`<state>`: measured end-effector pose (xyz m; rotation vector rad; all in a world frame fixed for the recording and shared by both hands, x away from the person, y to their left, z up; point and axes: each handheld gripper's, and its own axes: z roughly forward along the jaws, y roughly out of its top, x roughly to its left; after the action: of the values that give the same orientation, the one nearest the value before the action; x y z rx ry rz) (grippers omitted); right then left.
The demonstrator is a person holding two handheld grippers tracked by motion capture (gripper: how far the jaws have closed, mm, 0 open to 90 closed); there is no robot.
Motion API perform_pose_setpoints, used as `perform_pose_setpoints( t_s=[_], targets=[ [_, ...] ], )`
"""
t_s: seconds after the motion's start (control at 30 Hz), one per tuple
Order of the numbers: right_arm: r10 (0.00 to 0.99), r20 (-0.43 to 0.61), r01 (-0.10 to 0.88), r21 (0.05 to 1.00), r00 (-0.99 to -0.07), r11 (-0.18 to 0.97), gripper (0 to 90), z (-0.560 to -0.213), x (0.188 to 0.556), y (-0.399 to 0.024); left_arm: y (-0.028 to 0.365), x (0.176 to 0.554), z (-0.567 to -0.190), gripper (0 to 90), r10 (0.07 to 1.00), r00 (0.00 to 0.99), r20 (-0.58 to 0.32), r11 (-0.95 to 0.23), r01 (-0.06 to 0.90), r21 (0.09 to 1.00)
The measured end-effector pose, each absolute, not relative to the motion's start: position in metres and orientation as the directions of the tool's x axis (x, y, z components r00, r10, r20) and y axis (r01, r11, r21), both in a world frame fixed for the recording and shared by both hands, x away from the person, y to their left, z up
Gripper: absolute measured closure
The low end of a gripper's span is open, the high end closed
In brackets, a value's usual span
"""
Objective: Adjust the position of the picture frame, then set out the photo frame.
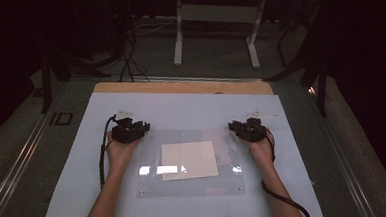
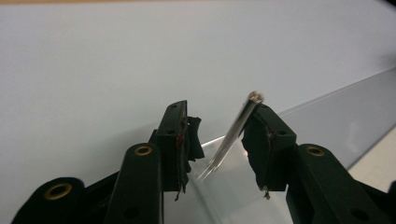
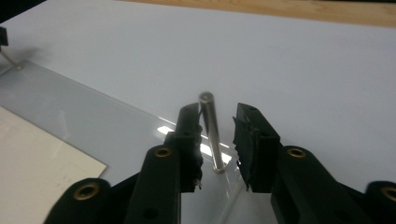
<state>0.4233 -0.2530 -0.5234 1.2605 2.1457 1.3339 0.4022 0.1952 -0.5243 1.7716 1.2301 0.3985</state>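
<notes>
A clear acrylic sheet (image 1: 190, 184) lies on a white board (image 1: 181, 106), with a cream paper (image 1: 188, 160) under it. My left gripper (image 1: 143, 126) is at the sheet's far left corner. In the left gripper view its jaws (image 2: 219, 109) stand apart around a thin metal pin (image 2: 236, 128) that leans against one pad. My right gripper (image 1: 233, 127) is at the far right corner. In the right gripper view the jaws (image 3: 218, 112) are also apart, and an upright metal pin (image 3: 211, 126) stands between them, close to one pad. Neither pin is pinched.
The board rests on a wooden table (image 1: 180, 86) whose edge shows at the back. Small fasteners (image 1: 142, 193) mark the sheet's near corners. Table legs (image 1: 178, 34) and cables stand on the floor beyond. A cable (image 1: 286, 201) trails from the right gripper.
</notes>
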Motion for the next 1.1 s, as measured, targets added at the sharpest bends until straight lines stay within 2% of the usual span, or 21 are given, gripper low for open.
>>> perform_pose_setpoints(
  t_s=[0.17, 0.23, 0.4, 0.57, 0.6, 0.7, 0.9, 1.1],
  targets=[
    [0.807, 0.134, 0.482, 0.853, -0.575, 0.202, 67.6, -0.518, 0.42, -0.251, 0.199, 0.399, -0.519, 56.9, 0.854, 0.465, -0.233, -0.064, 0.538, 0.841],
    [0.807, 0.101, 0.461, 0.858, -0.582, 0.225, 68.6, -0.515, 0.418, -0.249, 0.2, 0.395, -0.514, 56.9, 0.854, 0.476, -0.21, -0.075, 0.512, 0.856],
    [0.817, 0.097, 0.464, 0.858, -0.569, 0.221, 68.6, -0.517, 0.419, -0.249, 0.199, 0.393, -0.516, 56.9, 0.856, 0.485, -0.18, -0.106, 0.504, 0.857],
    [0.826, 0.073, 0.448, 0.865, -0.559, 0.227, 74.4, -0.519, 0.417, -0.246, 0.201, 0.393, -0.518, 57.0, 0.859, 0.481, -0.176, -0.104, 0.501, 0.859],
    [0.829, 0.057, 0.438, 0.868, -0.556, 0.234, 79.1, -0.519, 0.417, -0.244, 0.201, 0.393, -0.518, 59.0, 0.861, 0.477, -0.177, -0.102, 0.503, 0.858],
    [0.833, 0.044, 0.434, 0.868, -0.551, 0.242, 84.3, -0.519, 0.416, -0.242, 0.202, 0.393, -0.52, 61.0, 0.863, 0.474, -0.177, -0.099, 0.502, 0.859],
    [0.837, 0.036, 0.431, 0.869, -0.546, 0.244, 85.0, -0.519, 0.415, -0.241, 0.199, 0.392, -0.52, 65.4, 0.863, 0.483, -0.147, -0.127, 0.491, 0.862],
    [0.837, 0.046, 0.434, 0.87, -0.546, 0.235, 84.9, -0.52, 0.414, -0.242, 0.194, 0.393, -0.523, 76.3, 0.847, 0.511, -0.147, -0.146, 0.49, 0.859]
  ],
)
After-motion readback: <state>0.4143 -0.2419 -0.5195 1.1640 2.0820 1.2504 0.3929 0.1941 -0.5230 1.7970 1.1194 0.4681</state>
